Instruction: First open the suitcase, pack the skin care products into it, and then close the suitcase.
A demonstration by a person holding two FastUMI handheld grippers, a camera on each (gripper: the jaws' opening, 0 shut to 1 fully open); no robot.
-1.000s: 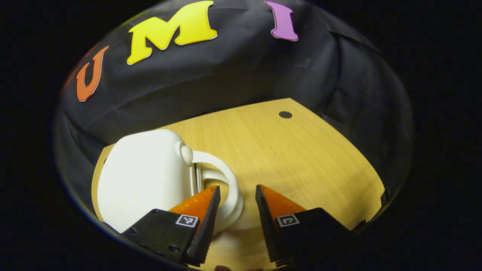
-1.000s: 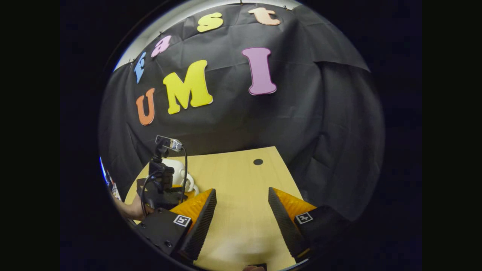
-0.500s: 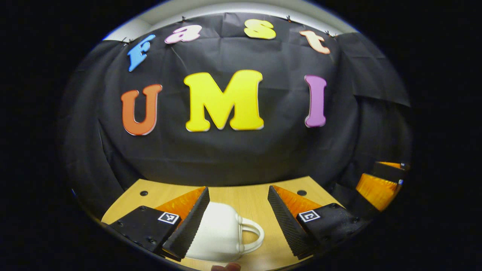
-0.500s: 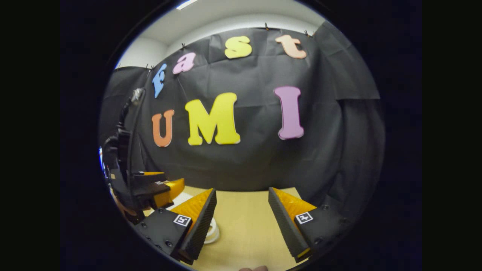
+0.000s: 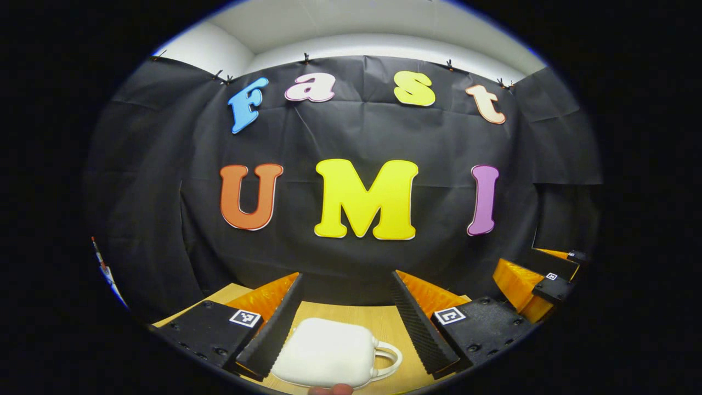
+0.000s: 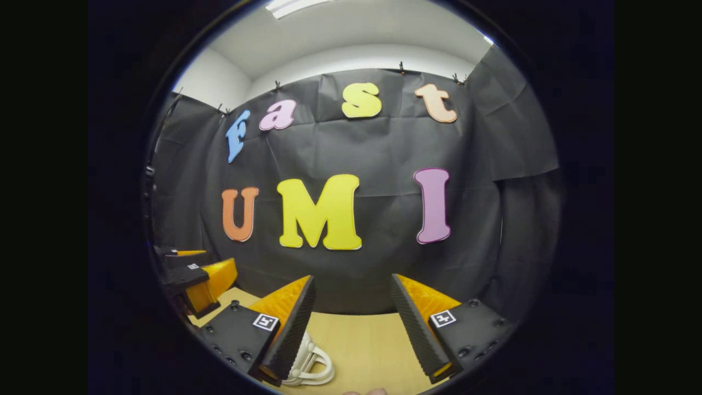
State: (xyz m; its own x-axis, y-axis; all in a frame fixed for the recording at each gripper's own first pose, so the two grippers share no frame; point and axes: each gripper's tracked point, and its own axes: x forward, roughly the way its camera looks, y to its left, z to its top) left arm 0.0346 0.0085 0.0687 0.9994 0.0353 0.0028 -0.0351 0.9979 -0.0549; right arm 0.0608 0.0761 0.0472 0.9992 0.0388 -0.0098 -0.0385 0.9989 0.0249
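A plain white suitcase (image 5: 329,354) with a white handle (image 6: 312,362) lies on a light wood-grain table (image 6: 367,345), backed by a black cloth wall (image 5: 356,137) under a white ceiling (image 6: 351,33).

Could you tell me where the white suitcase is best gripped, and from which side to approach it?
Probably the looped handle of the white suitcase, which sticks out from its end wall onto the wooden table. The shell looks wide and rounded. Bring the open left gripper from above and close across the thin loop.
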